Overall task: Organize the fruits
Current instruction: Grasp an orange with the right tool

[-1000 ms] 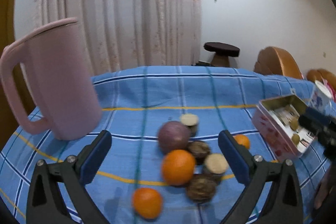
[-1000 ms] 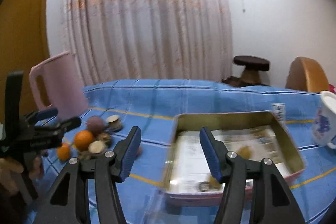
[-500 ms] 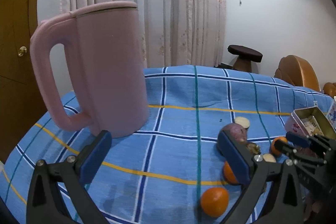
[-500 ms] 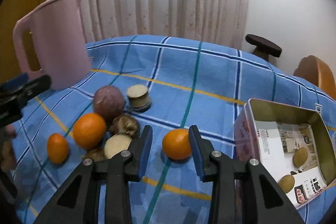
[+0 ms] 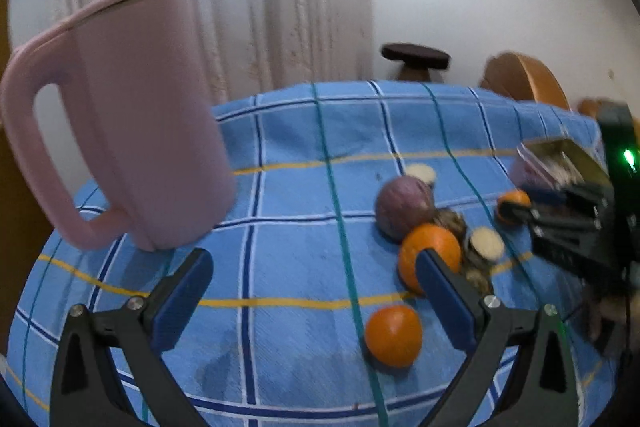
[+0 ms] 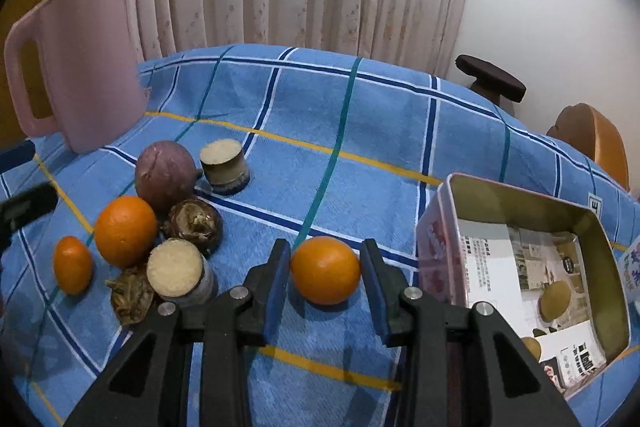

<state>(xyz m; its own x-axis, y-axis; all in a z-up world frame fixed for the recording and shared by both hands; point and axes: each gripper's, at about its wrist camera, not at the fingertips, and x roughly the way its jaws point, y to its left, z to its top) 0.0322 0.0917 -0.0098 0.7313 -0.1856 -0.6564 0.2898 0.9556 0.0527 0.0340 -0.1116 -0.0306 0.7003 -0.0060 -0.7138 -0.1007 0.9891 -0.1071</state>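
Note:
In the right wrist view my right gripper [image 6: 325,269] is open with a small orange [image 6: 325,270] between its blue pads, small gaps on both sides, the fruit resting on the blue checked cloth. To its left lies a pile: a larger orange [image 6: 126,230], a purple fruit [image 6: 165,175], brown shrivelled fruits [image 6: 195,223], cut cane pieces [image 6: 175,268] and a small orange [image 6: 73,269]. The open tin box [image 6: 520,227] at right holds small yellowish fruits. In the left wrist view my left gripper [image 5: 312,291] is open and empty above the cloth, left of the pile [image 5: 430,251].
A tall pink jug [image 5: 120,119] stands at the left of the table, also in the right wrist view [image 6: 76,75]. A patterned mug's edge [image 6: 632,267] shows right of the tin. A curtain, a dark stool [image 6: 492,83] and an orange chair [image 6: 592,143] are behind the table.
My right gripper has moved forward and down so the small orange now sits between its pads. My left gripper has swung a little right, bringing the fruit pile closer to its right finger.

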